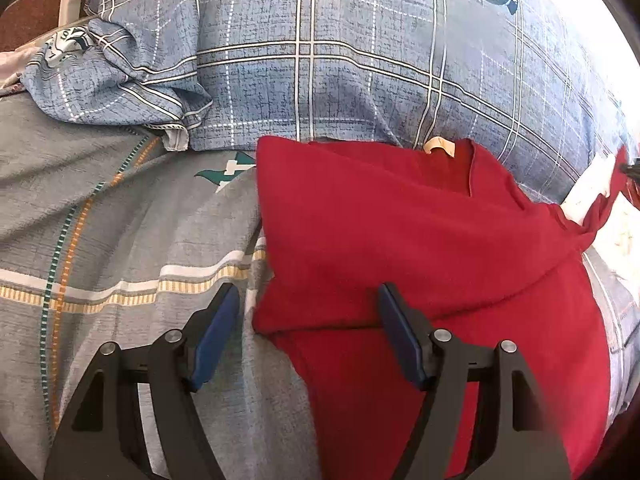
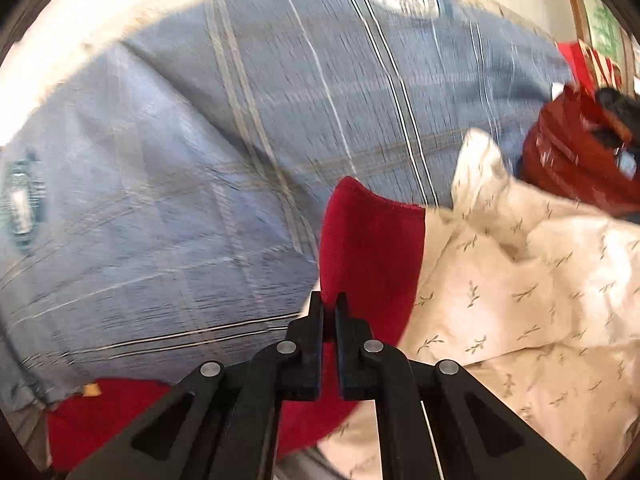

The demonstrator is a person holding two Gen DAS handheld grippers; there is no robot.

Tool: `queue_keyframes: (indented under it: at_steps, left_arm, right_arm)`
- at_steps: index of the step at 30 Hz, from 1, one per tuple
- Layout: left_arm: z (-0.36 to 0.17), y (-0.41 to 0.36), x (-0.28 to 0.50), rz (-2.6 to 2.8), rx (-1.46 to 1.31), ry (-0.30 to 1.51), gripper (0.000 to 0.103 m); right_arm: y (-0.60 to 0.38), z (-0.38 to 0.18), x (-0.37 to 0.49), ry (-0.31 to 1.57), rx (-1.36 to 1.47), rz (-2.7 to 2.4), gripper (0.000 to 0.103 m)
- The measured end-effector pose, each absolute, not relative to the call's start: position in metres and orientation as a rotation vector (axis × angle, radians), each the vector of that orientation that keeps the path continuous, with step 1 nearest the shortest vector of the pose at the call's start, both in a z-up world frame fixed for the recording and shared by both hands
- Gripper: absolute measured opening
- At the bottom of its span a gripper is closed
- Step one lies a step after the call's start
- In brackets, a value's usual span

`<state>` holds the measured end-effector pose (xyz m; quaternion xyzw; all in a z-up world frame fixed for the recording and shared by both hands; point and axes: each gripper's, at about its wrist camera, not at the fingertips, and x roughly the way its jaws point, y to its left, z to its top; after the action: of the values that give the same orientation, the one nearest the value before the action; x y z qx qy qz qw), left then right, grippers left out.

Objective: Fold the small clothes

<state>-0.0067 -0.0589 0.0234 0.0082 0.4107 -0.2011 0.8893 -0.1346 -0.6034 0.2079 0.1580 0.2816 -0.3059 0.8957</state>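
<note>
The red garment (image 1: pixel 420 240) lay on the bed, partly folded, across the grey striped sheet (image 1: pixel 120 240) and against the blue checked quilt (image 1: pixel 360 60), its neckline label toward the quilt. The left gripper (image 1: pixel 308 336) hovered over the garment's near fold with its jaws spread, nothing between them. The right gripper (image 2: pixel 330 320) had its jaws pressed together on an edge of the red garment (image 2: pixel 368 240), most likely a sleeve or side panel (the right wrist view was too blurred to tell which), lifted above a cream leaf-print cloth (image 2: pixel 520 300). The step in hand looked like carrying that edge across to fold it over the body. Done well, it would mean keeping the pinch firm, drawing the cloth taut and level, laying the edge parallel to the existing fold, and letting the left gripper pin the body so it did not drag.
</note>
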Motion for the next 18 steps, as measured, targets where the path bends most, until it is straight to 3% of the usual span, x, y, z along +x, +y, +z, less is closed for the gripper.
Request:
queue_keyframes:
  at_steps: [9,18]
  left_arm:
    - [0.028,-0.055,-0.010,-0.399,0.004,0.828,0.071]
    - [0.037,-0.050,-0.011,-0.388,-0.023,0.804,0.071]
  right_arm:
    - [-0.526,0.270,-0.169,0.491,0.266,-0.325,0.004]
    - [-0.411,0.293,-0.134,0.546,0.131,0.151,0.004]
